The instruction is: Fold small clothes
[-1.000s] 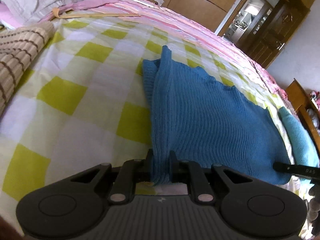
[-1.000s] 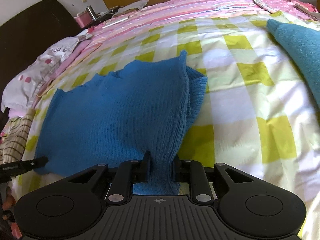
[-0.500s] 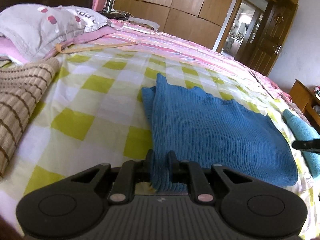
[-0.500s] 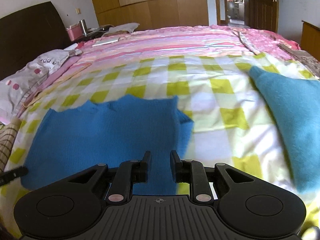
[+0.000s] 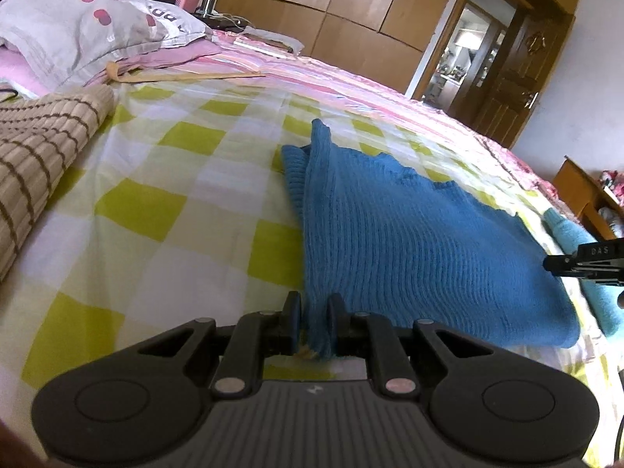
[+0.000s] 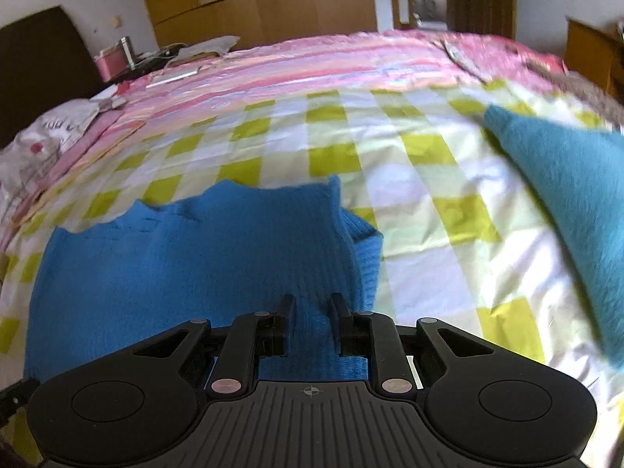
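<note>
Left gripper (image 5: pixel 314 314): I am pinching the blue sweater (image 5: pixel 409 241) edge.
Right gripper (image 6: pixel 312 312): I am clamping its opposite edge.
Risk: uneven pulling is likely skewing the fold.

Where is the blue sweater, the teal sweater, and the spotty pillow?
blue sweater (image 5: pixel 409 245): left wrist view, on the middle of its ribbed top layer.
teal sweater (image 6: pixel 565 179): right wrist view, on its fuzzy middle, at the right.
spotty pillow (image 5: pixel 78 35): left wrist view, on its grey cover near the pink dots.
</note>
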A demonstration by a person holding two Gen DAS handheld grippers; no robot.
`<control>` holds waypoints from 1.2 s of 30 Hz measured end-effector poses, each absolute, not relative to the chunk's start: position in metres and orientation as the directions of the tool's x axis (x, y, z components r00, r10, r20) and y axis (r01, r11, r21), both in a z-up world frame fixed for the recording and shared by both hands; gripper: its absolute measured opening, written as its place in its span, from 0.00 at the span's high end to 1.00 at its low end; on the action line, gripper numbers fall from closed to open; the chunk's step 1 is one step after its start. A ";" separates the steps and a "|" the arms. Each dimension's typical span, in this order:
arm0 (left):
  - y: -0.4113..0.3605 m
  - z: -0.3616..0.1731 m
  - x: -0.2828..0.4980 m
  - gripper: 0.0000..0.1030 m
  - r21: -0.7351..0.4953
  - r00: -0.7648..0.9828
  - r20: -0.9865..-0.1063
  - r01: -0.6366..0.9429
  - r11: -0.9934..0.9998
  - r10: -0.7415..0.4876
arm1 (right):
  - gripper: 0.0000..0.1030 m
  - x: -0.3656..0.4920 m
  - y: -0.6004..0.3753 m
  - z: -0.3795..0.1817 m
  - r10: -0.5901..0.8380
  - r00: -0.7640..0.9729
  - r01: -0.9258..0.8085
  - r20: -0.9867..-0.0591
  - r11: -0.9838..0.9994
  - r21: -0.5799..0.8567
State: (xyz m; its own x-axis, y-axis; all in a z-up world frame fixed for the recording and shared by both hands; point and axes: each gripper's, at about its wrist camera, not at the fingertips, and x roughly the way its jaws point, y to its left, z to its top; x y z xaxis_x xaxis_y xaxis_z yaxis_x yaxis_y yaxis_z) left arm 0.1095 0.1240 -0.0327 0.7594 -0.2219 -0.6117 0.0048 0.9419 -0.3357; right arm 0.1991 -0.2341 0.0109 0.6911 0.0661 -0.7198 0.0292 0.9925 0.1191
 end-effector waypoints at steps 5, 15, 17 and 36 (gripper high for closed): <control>0.130 -0.032 0.106 0.79 -0.365 0.760 -0.603 0.007 0.931 -0.242 | 0.80 0.196 -0.213 0.020 0.076 0.700 0.015 -0.710 0.993 0.121; 0.134 -0.031 0.098 0.78 -0.354 0.767 -0.589 0.037 0.935 -0.253 | 0.80 0.189 -0.173 0.030 0.101 0.682 -0.044 -0.724 0.994 0.097; 0.136 -0.031 0.097 0.77 -0.361 0.769 -0.586 0.034 0.932 -0.255 | 0.80 0.187 -0.171 0.028 0.096 0.673 -0.037 -0.733 0.995 0.096; 0.094 0.004 0.071 0.75 -0.164 0.802 -0.581 0.051 0.985 -0.138 | 0.74 0.158 -0.242 0.014 0.174 0.695 0.050 -0.698 0.956 0.289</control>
State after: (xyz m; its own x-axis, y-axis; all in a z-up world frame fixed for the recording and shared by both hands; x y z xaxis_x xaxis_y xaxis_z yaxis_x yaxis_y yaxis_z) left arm 0.0707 0.0945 0.0040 0.8022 -0.1380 -0.5809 0.0509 0.9852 -0.1638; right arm 0.1578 -0.2416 0.0137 0.6949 0.1744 -0.6977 0.0498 0.9562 0.2886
